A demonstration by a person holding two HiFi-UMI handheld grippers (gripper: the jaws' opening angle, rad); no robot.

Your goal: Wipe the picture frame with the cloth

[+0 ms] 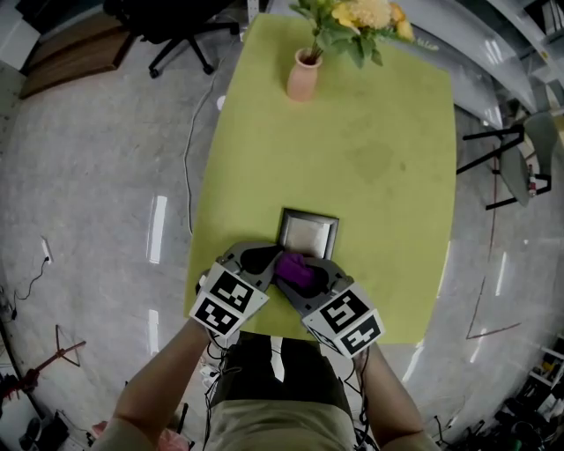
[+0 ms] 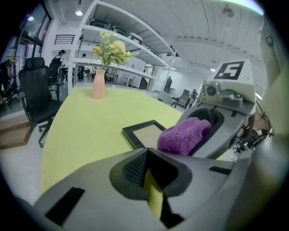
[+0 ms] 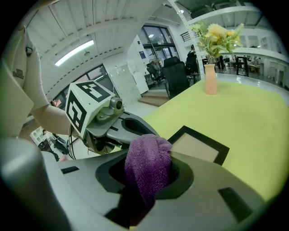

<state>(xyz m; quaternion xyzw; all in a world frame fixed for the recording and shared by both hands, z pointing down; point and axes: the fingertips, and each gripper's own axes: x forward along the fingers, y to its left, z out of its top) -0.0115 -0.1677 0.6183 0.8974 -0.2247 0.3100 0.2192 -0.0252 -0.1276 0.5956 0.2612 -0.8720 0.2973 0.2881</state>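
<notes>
A small black picture frame [image 1: 308, 233] lies flat on the yellow-green table [image 1: 397, 167] near its front edge; it also shows as the frame [image 2: 143, 134] and the frame [image 3: 198, 146]. My right gripper [image 1: 308, 277] is shut on a purple cloth [image 1: 295, 269], which bulges out of its jaws as the cloth [image 3: 148, 164], just short of the frame's near edge. My left gripper [image 1: 260, 258] sits right beside it on the left, jaws together with nothing in them, in its own view as the left gripper [image 2: 151, 180]. That view shows the cloth [image 2: 183, 135] overlapping the frame's near corner.
A pink vase with yellow flowers [image 1: 303, 75] stands at the table's far end. A black office chair [image 1: 167, 26] is on the floor at the far left, a stool [image 1: 520, 150] at the right. Cables run over the floor beside the table.
</notes>
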